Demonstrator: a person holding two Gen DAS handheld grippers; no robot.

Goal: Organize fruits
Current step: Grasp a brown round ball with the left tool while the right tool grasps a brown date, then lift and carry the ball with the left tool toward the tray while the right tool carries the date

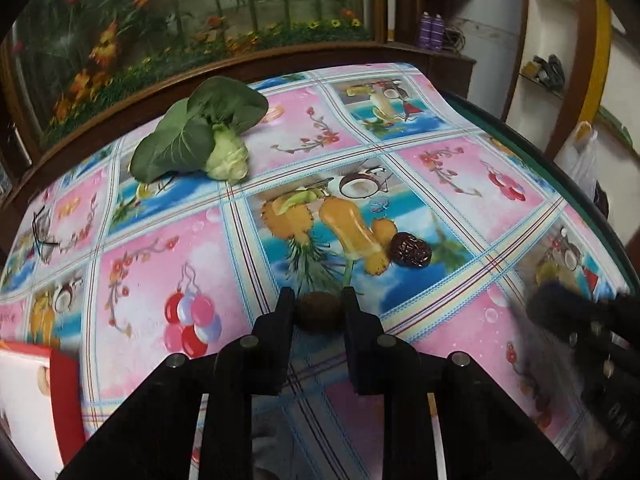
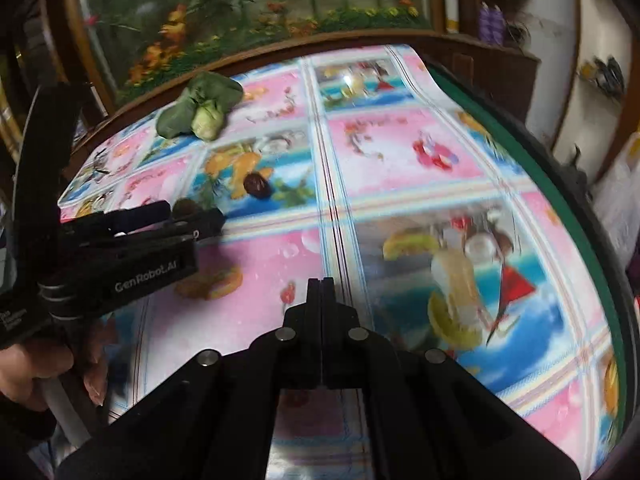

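Observation:
My left gripper (image 1: pixel 319 300) is shut on a small round brown fruit (image 1: pixel 319 313) just above the tablecloth; its pads press the fruit from both sides. In the right wrist view the same left gripper (image 2: pixel 198 216) comes in from the left with the brown fruit (image 2: pixel 185 206) at its tip. A wrinkled dark red date (image 1: pixel 411 250) (image 2: pixel 256 186) lies on the cloth a little beyond it. My right gripper (image 2: pixel 321 285) is shut with nothing between its fingers, over a pink square of the cloth. It shows as a dark blur (image 1: pixel 560 310) at the right edge of the left wrist view.
A green bok choy (image 1: pixel 200 136) (image 2: pixel 200 110) lies at the far left of the table. A red and white box (image 1: pixel 32 392) sits at the near left. The table's green rim (image 2: pixel 552 184) curves along the right. A hand (image 2: pixel 24 364) holds the left gripper's handle.

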